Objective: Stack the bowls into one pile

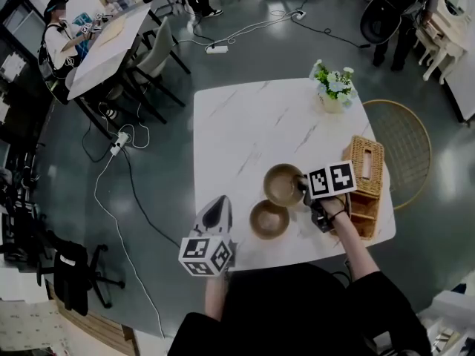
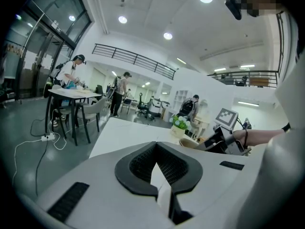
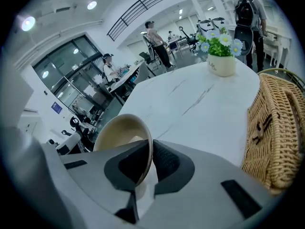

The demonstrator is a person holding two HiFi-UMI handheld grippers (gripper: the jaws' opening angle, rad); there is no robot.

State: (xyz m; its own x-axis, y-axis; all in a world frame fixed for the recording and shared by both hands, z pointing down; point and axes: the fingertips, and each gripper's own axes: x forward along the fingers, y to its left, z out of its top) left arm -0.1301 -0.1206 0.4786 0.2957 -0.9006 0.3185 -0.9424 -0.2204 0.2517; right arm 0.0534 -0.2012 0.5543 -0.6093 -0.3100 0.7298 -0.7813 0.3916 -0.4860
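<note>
Right gripper [image 1: 304, 189] is closed on the near rim of a tan round ceramic bowl [image 1: 283, 183], with the rim pinched between its two dark pads; in the right gripper view this bowl sits tilted. The bowl is empty. A second tan round bowl [image 1: 269, 219], also empty, rests on the white marble counter [image 1: 237, 124] just beside the held bowl, on the side nearer the person. The two bowls are not stacked. Left gripper [image 1: 220, 201] hovers at the counter's near edge, left of the second bowl, with its jaw tips together and nothing between them. A woven wicker basket [image 1: 365, 165] stands at the counter's right edge; its contents cannot be made out. A small cream pot [image 1: 332, 101] at the far right corner holds white and blue flowers.
</note>
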